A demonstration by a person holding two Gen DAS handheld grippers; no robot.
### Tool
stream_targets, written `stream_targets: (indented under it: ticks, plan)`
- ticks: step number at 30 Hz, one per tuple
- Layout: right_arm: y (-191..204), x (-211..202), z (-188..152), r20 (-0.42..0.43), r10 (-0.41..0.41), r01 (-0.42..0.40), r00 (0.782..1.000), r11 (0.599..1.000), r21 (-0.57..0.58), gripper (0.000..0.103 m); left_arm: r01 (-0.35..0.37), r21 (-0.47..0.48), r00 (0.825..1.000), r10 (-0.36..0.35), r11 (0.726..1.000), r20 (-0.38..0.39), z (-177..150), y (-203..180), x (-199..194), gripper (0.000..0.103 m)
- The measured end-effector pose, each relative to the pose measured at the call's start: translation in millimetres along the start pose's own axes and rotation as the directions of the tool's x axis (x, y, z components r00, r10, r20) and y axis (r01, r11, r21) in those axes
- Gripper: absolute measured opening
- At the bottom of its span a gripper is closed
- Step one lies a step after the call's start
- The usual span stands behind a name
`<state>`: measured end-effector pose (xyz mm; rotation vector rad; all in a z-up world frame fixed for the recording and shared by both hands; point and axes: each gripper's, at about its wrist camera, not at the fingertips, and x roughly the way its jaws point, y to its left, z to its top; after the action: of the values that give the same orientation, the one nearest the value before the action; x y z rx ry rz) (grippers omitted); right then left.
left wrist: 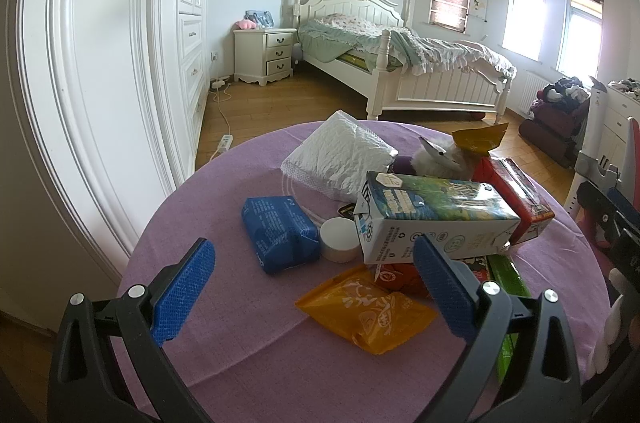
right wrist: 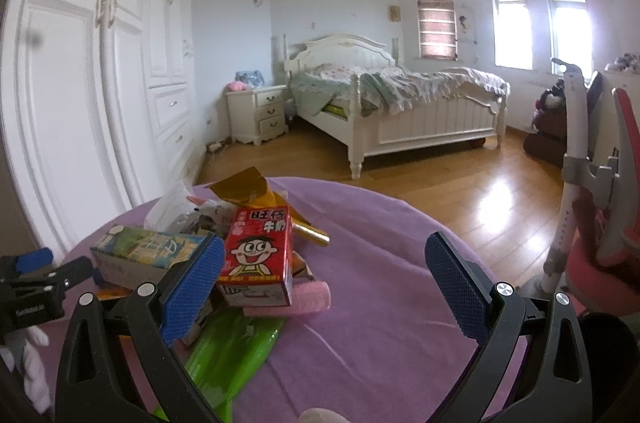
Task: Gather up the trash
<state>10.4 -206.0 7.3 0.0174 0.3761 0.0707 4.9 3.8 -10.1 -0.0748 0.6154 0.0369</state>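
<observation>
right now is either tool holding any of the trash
No. The left tool and the right tool are both open over the purple table, and nothing sits gripped between their pads.

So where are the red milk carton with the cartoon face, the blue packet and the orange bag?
red milk carton (right wrist: 258,255), right wrist view, on the cartoon face.
blue packet (left wrist: 278,233), left wrist view, middle of its top side.
orange bag (left wrist: 366,309), left wrist view, centre of its printed front.
</observation>
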Motion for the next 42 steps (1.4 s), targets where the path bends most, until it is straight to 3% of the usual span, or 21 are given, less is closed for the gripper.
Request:
stream_targets:
  ticks: [6,10,13,16,19,21,26,28,32,34,35,36,37,39,42]
  plan:
    - [-2.6,0.7,-0.3,0.007,0.021,-0.021,1.000,0.998,0.051,0.099,0.002,-0.003,1.000,-0.002,1.000,0.000,0.2,-0.4,0.0,0.098]
    - [-5.7,5.4,0.4,-0.033,0.025,-0.024,0.999,0.998,0.055,0.099,-0.002,-0.014,1.000,0.002,1.000,0.004,0.3,1.8,-1.3,0.098]
    - [-15.8,9.5,-2.2,-0.118,0.134,-0.119,0.984,0.984,0.130,0.099,0.150,-0.051,0.987,-0.146,0.987,0.074,8.6,20.7,-15.5,0.098]
    - [-33.0,10.5,-4.3,-0.179,0.294,-0.235,0.939,0.928,0.289,0.099,0.202,-0.093,0.972,-0.189,0.975,0.136,40.4,49.2,-20.3,0.098]
    - [-37.2,16.5,4.5,-0.181,0.387,-0.300,0.904,0.877,0.375,0.099,0.288,-0.119,0.958,-0.287,0.950,0.023,87.8,61.0,22.6,0.098]
    - [-31.6,21.6,14.2,-0.182,0.416,-0.325,0.891,0.864,0.384,0.098,0.317,-0.076,0.945,-0.322,0.945,-0.064,105.4,51.8,57.6,0.098]
    - [-10.4,64.2,28.0,-0.347,0.367,-0.258,0.863,0.911,0.322,0.092,0.346,0.040,0.900,-0.319,0.938,-0.296,122.5,13.3,140.0,0.098]
    - [-6.3,80.8,24.9,-0.393,0.356,-0.241,0.848,0.919,0.312,0.084,0.338,0.097,0.896,-0.288,0.936,-0.337,120.7,-2.7,157.4,0.098]
    - [13.3,98.5,19.0,-0.435,0.362,-0.254,0.825,0.924,0.287,0.084,0.320,0.183,0.888,-0.227,0.930,-0.400,107.7,-22.6,177.3,0.098]
    - [22.2,102.2,15.8,-0.447,0.359,-0.255,0.819,0.926,0.277,0.084,0.295,0.214,0.900,-0.195,0.931,-0.390,104.3,-25.3,179.8,0.098]
    - [23.0,103.2,16.1,-0.450,0.358,-0.254,0.818,0.927,0.277,0.084,0.304,0.196,0.897,-0.211,0.932,-0.388,104.3,-23.9,180.8,0.098]
    - [23.8,102.3,15.5,-0.447,0.361,-0.254,0.818,0.925,0.282,0.079,0.313,0.161,0.889,-0.229,0.936,-0.398,104.3,-20.8,183.2,0.096]
    - [23.9,101.7,15.2,-0.448,0.361,-0.251,0.818,0.924,0.288,0.068,0.322,0.113,0.877,-0.250,0.940,-0.411,104.3,-14.0,185.2,0.086]
    - [23.7,104.3,15.3,-0.460,0.351,-0.239,0.816,0.928,0.285,0.059,0.349,0.022,0.847,-0.305,0.937,-0.435,103.4,-2.3,189.3,0.073]
    - [23.5,102.3,12.0,-0.464,0.361,-0.242,0.809,0.924,0.296,0.059,0.335,0.049,0.862,-0.285,0.941,-0.418,103.7,-1.3,181.0,0.055]
